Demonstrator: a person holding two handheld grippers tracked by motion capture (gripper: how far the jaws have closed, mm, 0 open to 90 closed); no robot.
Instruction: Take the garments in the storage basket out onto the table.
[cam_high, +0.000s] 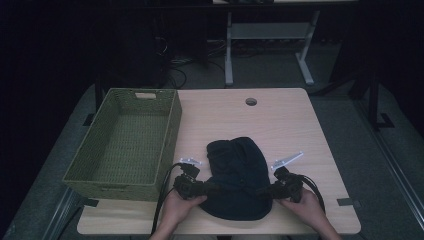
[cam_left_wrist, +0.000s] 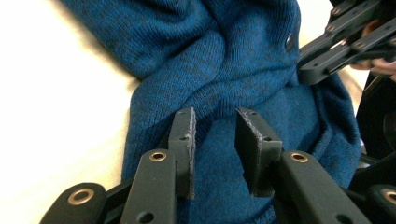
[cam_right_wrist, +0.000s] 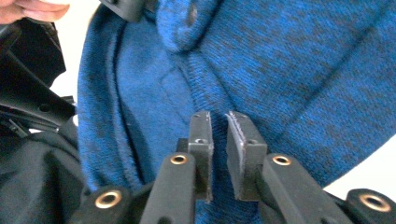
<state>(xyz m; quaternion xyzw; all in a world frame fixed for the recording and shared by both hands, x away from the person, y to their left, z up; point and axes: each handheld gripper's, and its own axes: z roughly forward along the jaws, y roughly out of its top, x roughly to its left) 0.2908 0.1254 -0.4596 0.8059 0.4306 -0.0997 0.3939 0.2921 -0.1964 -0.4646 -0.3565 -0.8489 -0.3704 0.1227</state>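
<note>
A dark blue knit garment (cam_high: 235, 172) lies bunched on the near middle of the wooden table (cam_high: 285, 125). My left gripper (cam_high: 212, 188) is at its near left edge, and my right gripper (cam_high: 262, 191) is at its near right edge; they point toward each other. In the left gripper view the left gripper (cam_left_wrist: 215, 135) stands open over the knit (cam_left_wrist: 224, 60), with a wide gap between its pads. The right gripper (cam_right_wrist: 219, 135) hovers over the fabric (cam_right_wrist: 299, 70) with its jaws only narrowly apart. A small dark button (cam_left_wrist: 289, 42) shows on the garment.
A green woven basket (cam_high: 172, 125) with nothing in it stands on the table's left side, close to the left gripper. A round cable hole (cam_high: 251, 101) sits near the table's far edge. Bare tabletop lies beyond and to the right of the garment.
</note>
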